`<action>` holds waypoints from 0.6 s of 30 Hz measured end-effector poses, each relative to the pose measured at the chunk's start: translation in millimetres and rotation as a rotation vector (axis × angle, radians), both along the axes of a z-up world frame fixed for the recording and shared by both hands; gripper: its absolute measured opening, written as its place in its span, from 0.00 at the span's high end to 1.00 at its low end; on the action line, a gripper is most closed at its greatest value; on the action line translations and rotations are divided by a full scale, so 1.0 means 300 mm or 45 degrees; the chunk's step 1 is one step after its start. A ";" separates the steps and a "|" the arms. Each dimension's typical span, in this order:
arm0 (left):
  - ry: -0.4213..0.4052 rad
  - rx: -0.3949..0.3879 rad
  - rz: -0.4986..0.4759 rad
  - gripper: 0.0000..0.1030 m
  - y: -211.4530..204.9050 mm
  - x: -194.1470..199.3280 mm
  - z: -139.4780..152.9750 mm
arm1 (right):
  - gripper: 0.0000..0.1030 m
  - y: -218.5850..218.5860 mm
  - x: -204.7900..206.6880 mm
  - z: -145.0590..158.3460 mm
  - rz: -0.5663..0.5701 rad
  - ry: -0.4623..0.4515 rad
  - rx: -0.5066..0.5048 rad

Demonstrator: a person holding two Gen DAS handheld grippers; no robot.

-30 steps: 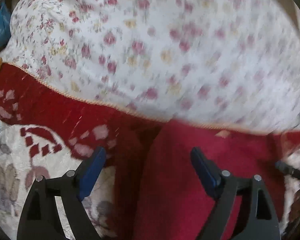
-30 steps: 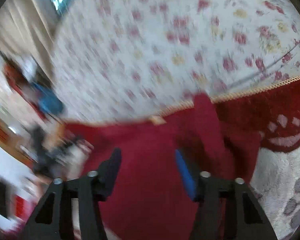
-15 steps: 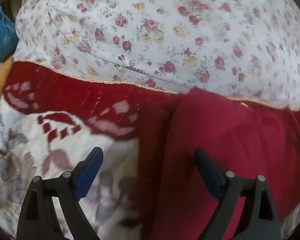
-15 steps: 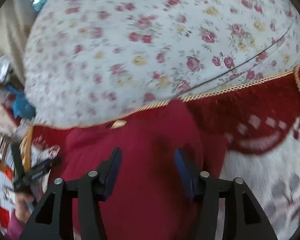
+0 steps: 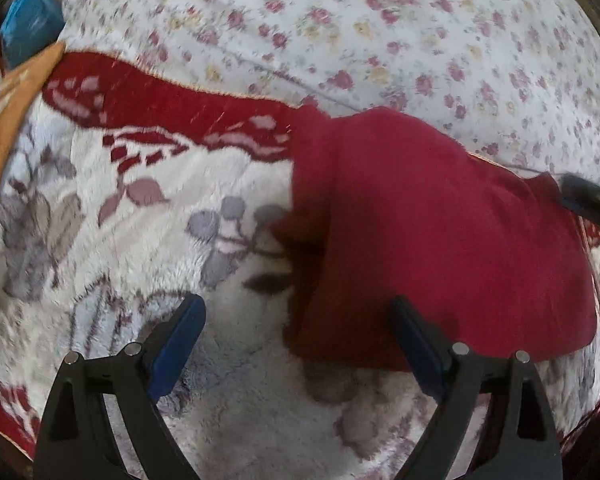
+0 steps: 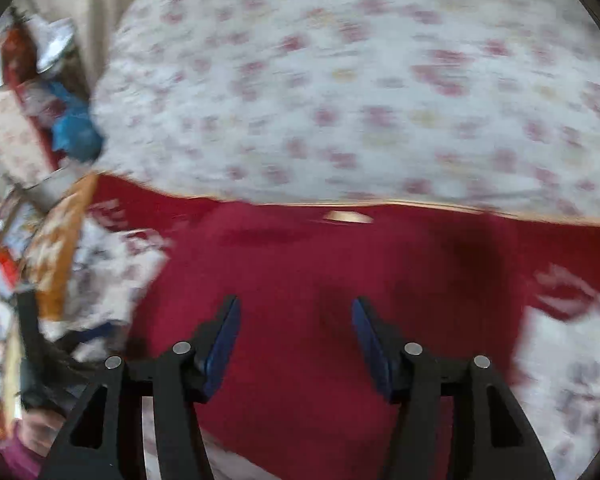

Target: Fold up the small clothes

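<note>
A dark red garment (image 5: 432,232) lies on a plush white blanket with grey flowers (image 5: 140,240). In the left wrist view it fills the right half, and its left edge is bunched. My left gripper (image 5: 296,320) is open and empty, just over the garment's near left corner. The right gripper's tip (image 5: 584,196) shows at the garment's far right edge. In the right wrist view the garment (image 6: 340,264) spreads flat, with a pale label (image 6: 348,217) at its far edge. My right gripper (image 6: 296,320) is open and empty above it.
A floral white sheet (image 5: 380,32) covers the bed beyond the blanket's red border (image 5: 160,100). An orange cloth (image 5: 8,108) and a blue bag (image 5: 28,32) lie at the far left. Clutter stands beside the bed (image 6: 32,92).
Both grippers have pulled back toward me, so more white blanket shows. The garment now lies spread lower on the blanket. The right view has swung left and blurred.
</note>
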State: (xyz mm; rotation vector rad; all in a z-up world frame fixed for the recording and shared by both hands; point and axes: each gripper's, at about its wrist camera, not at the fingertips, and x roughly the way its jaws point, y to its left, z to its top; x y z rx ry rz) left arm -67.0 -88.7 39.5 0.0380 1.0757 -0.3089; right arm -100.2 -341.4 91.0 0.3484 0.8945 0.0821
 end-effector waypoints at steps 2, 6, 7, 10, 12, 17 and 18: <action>0.023 -0.029 0.008 0.11 0.009 0.009 -0.021 | 0.39 0.110 0.126 -0.037 0.072 0.032 -0.041; 0.018 -0.025 -0.018 0.11 0.006 0.032 -0.029 | 0.43 0.246 0.334 -0.142 0.108 0.096 -0.060; 0.025 -0.032 -0.014 0.11 0.006 0.041 -0.032 | 0.45 0.271 0.382 -0.168 0.100 0.113 -0.072; 0.041 -0.061 0.008 0.09 0.007 0.068 -0.038 | 0.47 0.297 0.476 -0.241 0.065 0.169 -0.105; 0.038 -0.056 0.006 0.09 0.003 0.077 -0.042 | 0.47 0.308 0.518 -0.272 0.046 0.176 -0.129; 0.042 -0.060 0.005 0.08 -0.004 0.089 -0.046 | 0.47 0.326 0.560 -0.264 0.058 0.193 -0.211; 0.042 -0.062 0.005 0.08 -0.004 0.091 -0.046 | 0.47 0.327 0.552 -0.250 0.065 0.182 -0.215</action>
